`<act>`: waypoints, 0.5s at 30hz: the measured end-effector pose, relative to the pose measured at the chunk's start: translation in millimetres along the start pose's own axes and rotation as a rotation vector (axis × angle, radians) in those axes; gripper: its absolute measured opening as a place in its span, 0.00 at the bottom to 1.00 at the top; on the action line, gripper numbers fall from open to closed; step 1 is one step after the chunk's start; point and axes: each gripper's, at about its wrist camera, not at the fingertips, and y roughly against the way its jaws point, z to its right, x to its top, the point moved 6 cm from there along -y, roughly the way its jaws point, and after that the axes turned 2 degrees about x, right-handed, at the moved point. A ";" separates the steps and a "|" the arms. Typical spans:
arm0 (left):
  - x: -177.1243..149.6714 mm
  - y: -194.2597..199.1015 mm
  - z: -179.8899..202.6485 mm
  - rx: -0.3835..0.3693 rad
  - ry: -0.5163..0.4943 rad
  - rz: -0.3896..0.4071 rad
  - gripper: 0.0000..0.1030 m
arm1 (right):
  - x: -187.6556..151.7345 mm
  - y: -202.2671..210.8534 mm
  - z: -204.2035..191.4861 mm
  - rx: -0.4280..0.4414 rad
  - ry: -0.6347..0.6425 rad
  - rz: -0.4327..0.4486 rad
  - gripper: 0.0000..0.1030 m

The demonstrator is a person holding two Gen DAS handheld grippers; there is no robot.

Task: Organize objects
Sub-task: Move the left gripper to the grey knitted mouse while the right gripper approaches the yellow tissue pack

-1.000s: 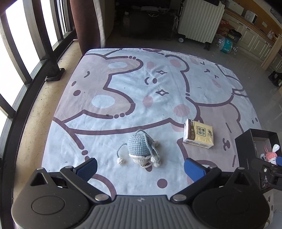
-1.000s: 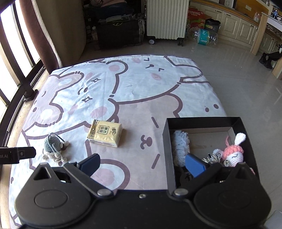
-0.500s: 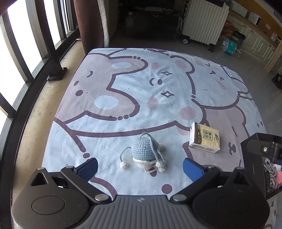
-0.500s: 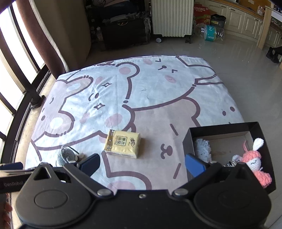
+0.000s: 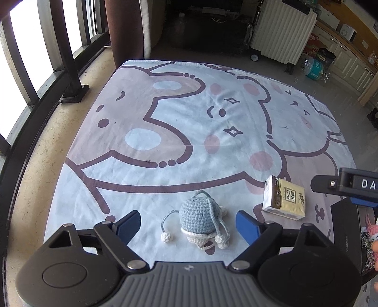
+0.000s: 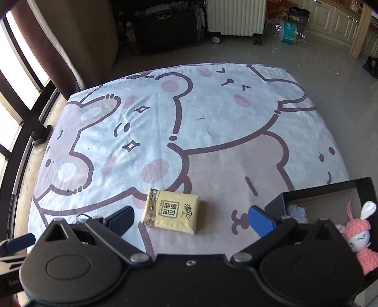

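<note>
A blue crocheted toy (image 5: 200,218) with white pom-pom cords lies on the cartoon bear mat (image 5: 179,132). It sits between the blue pads of my left gripper (image 5: 187,225). The jaws are closing, with a gap still showing on each side of the toy. A yellow tissue pack (image 6: 171,213) lies flat on the mat between the wide-open fingers of my right gripper (image 6: 191,219), untouched. At the right stands a black box (image 6: 319,189) holding a pink bunny doll (image 6: 359,238) and a white knitted piece (image 6: 296,211).
Dark window railings (image 5: 68,54) and a brown curtain (image 5: 122,28) border the mat's left side. A white radiator (image 6: 234,16), water bottles and cabinets stand on the tiled floor beyond the far edge. The other gripper's body (image 5: 349,184) juts in from the right.
My left gripper came closer to the blue toy and its jaws narrowed. My right gripper swung left from over the black box to over the tissue pack.
</note>
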 end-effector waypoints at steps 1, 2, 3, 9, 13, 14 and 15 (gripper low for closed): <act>0.5 -2.5 0.2 -0.001 -0.001 -0.001 0.83 | 0.6 -3.8 -1.2 0.015 -0.017 0.008 1.00; 0.6 -5.1 0.7 -0.002 -0.006 -0.004 0.82 | 0.7 -7.1 -2.6 0.027 -0.030 0.018 1.00; 0.5 -7.5 1.7 -0.003 -0.012 -0.007 0.82 | 0.5 -11.4 -4.4 0.029 -0.034 0.024 1.00; -1.2 -19.4 11.3 0.005 -0.097 -0.015 0.78 | -4.9 -41.2 -3.3 -0.005 -0.076 -0.010 1.00; -6.9 -27.7 16.8 -0.002 -0.136 -0.038 0.77 | -14.4 -60.6 0.0 0.036 -0.179 -0.062 1.00; -8.3 -29.8 17.8 -0.006 -0.140 -0.046 0.77 | -15.9 -64.0 -0.7 0.034 -0.187 -0.069 1.00; -9.3 -31.5 18.5 -0.008 -0.140 -0.052 0.77 | -16.9 -67.1 -1.5 0.025 -0.192 -0.074 1.00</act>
